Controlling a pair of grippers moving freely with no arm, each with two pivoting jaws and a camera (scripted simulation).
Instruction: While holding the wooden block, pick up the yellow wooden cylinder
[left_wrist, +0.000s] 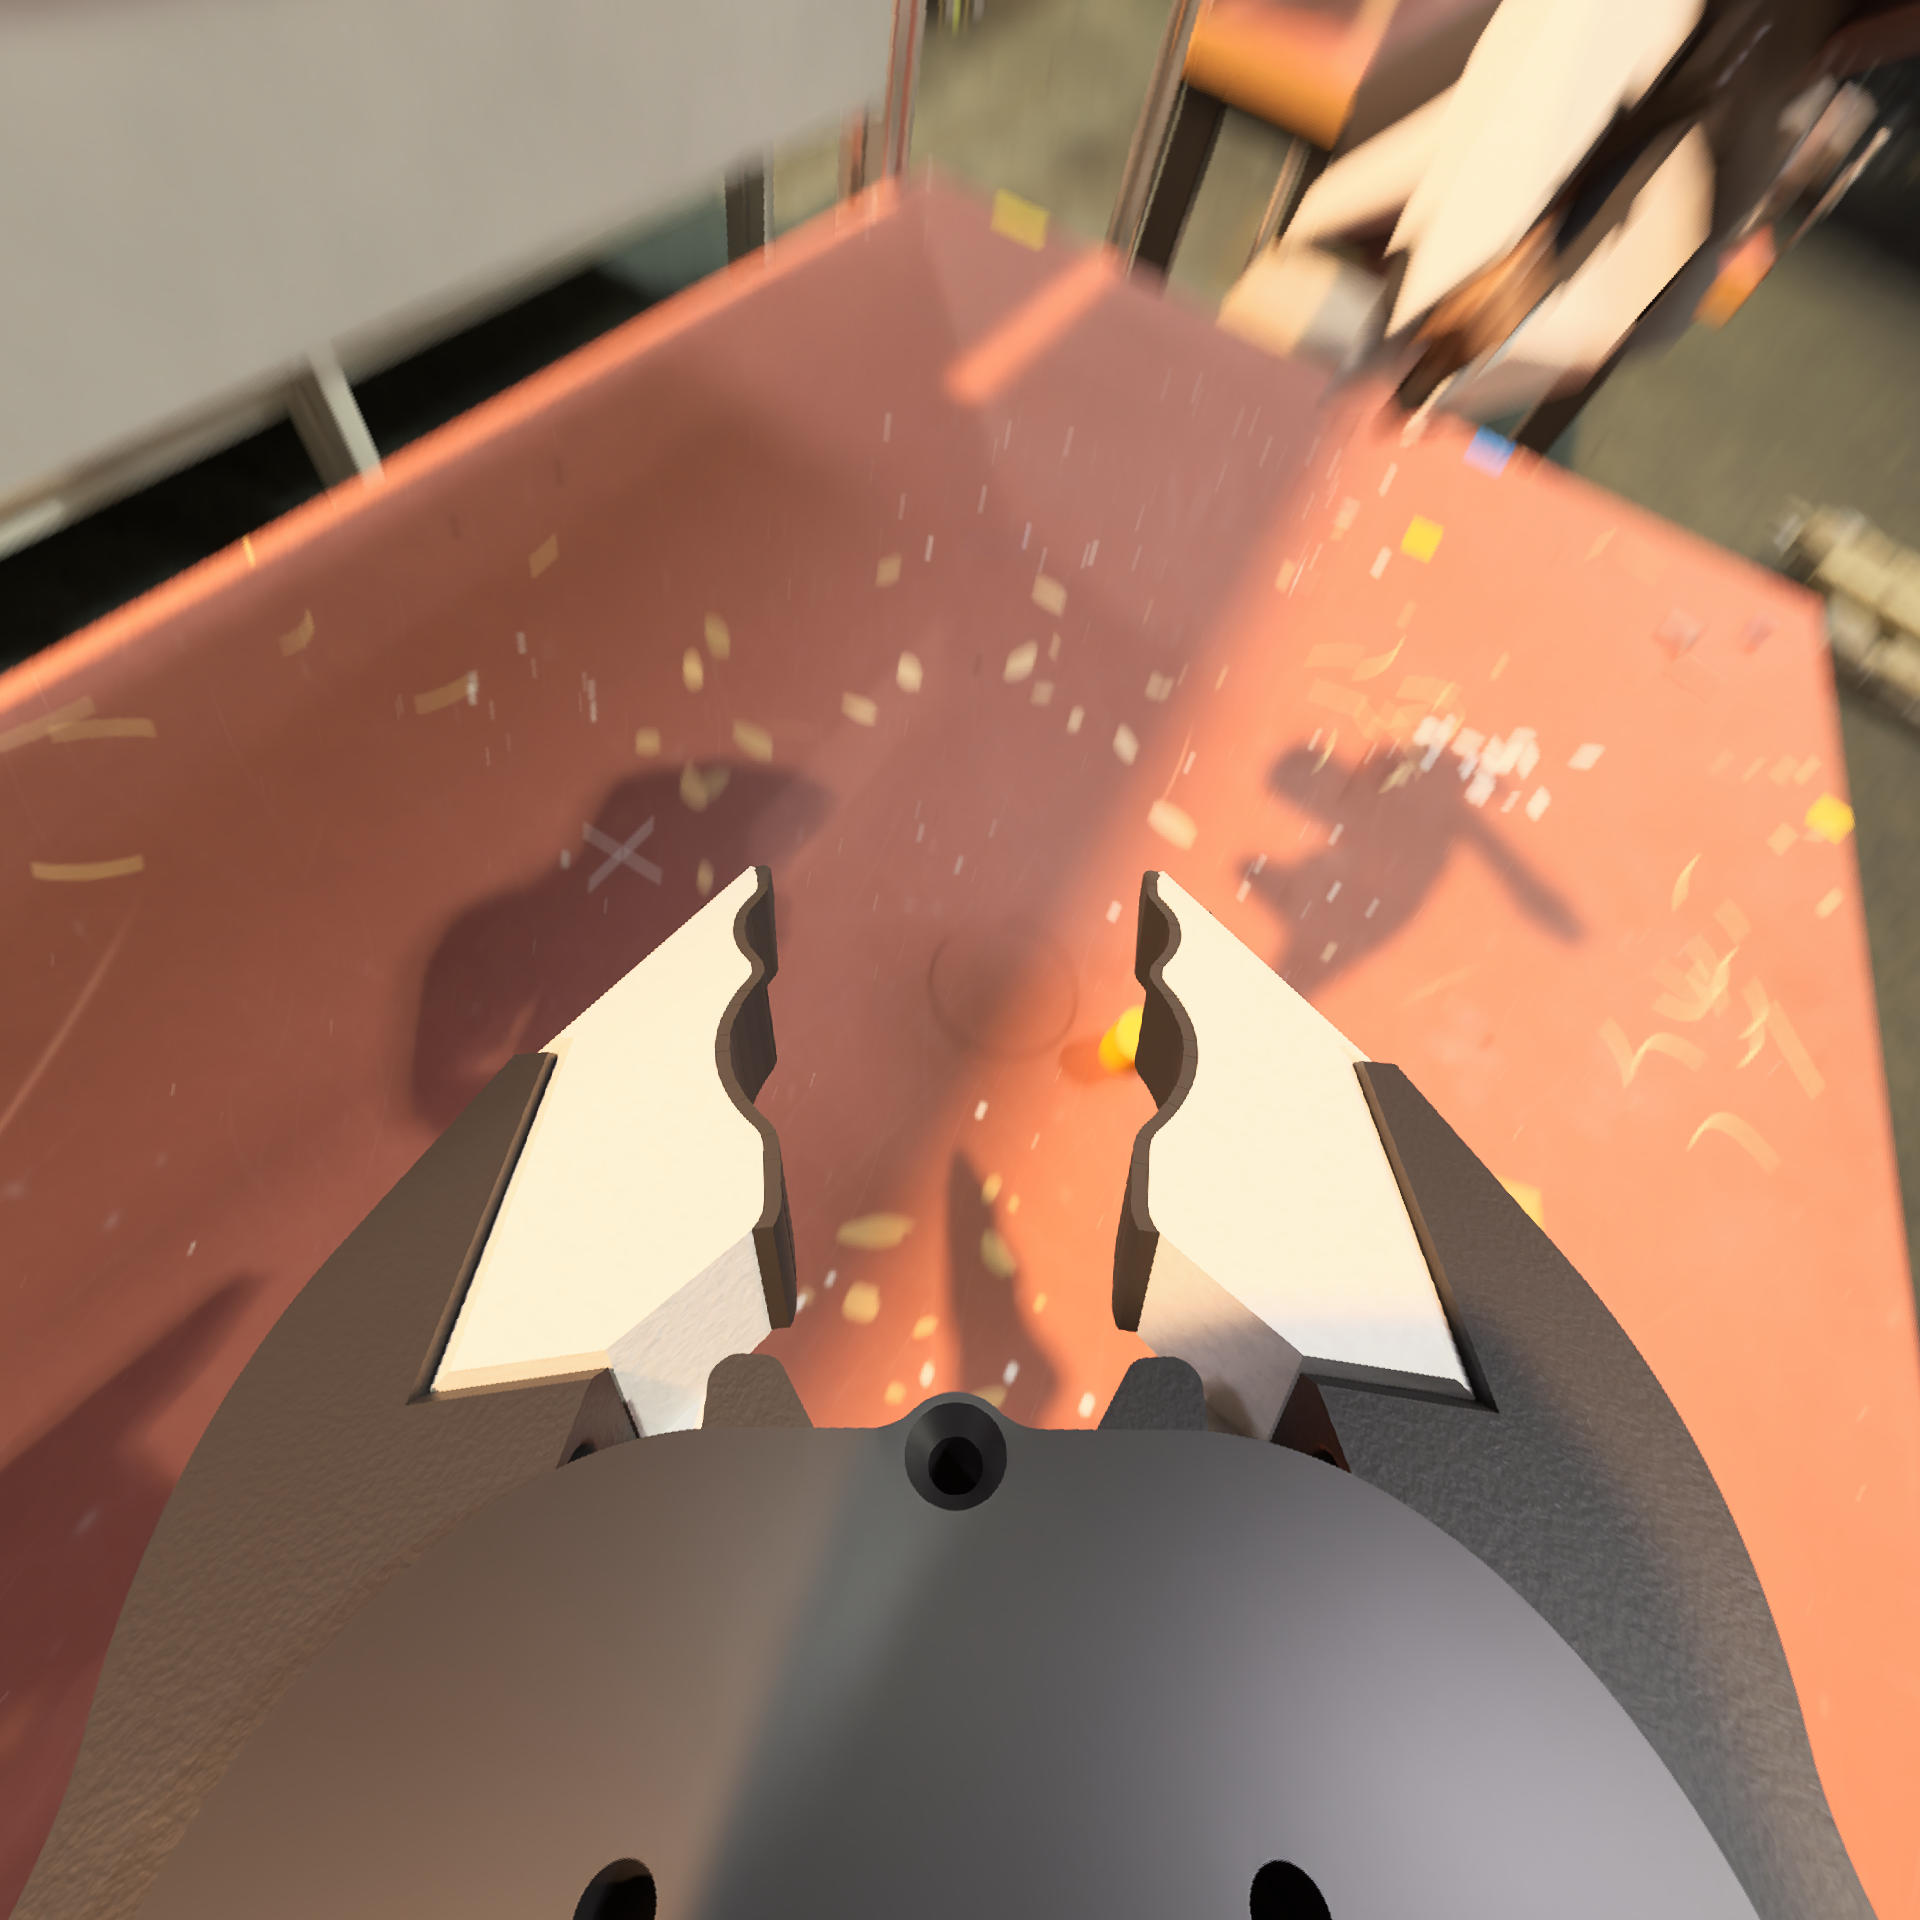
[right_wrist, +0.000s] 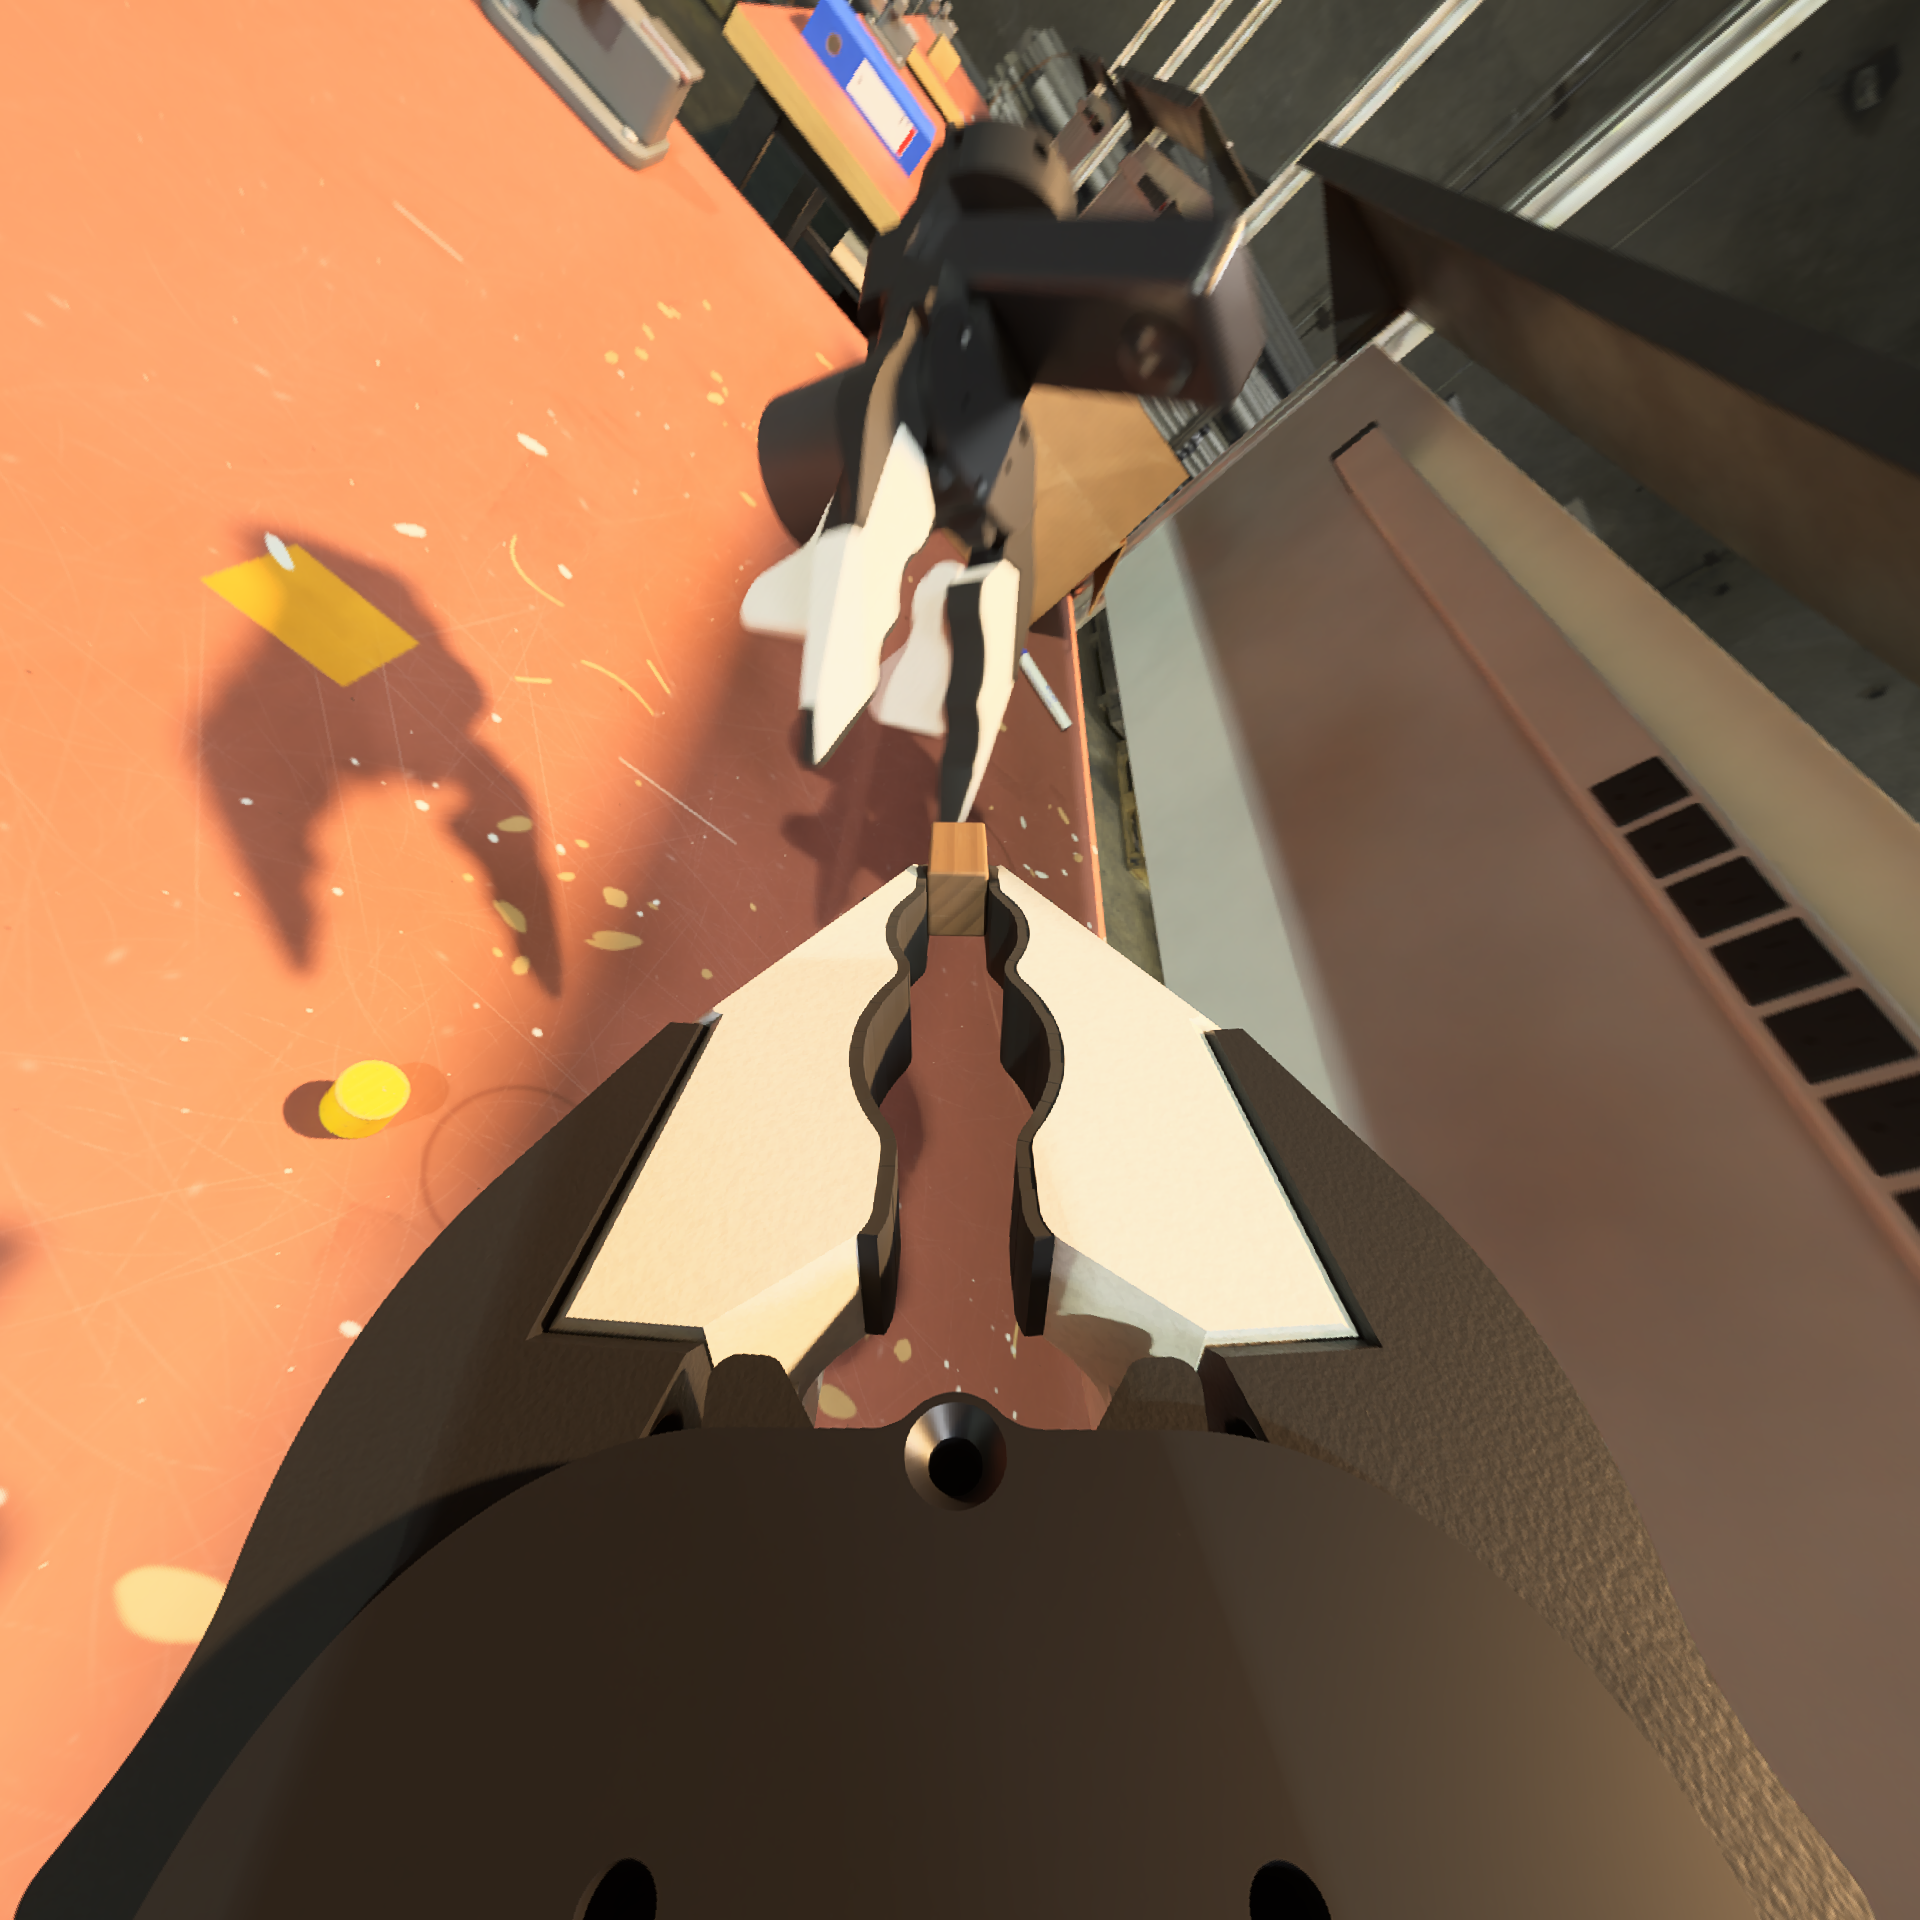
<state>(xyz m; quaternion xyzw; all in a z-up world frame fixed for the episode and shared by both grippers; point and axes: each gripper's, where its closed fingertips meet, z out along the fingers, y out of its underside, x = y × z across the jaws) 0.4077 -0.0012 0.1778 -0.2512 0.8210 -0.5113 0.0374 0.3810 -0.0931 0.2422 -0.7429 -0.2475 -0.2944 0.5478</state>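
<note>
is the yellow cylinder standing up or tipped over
Upright: the yellow wooden cylinder stands on the table, round flat top facing up.

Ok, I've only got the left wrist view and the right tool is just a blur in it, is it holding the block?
Observer: Yes. The right tool is shut on the block, pinched at the very fingertips.
Operator: And the cylinder? I see only a yellow sliver.
Observer: It stands upright on the table, touching nothing.
Operator: Anything else yellow I could mistake for it?
Observer: A flat yellow card lies farther along the table, well apart from it.
</note>
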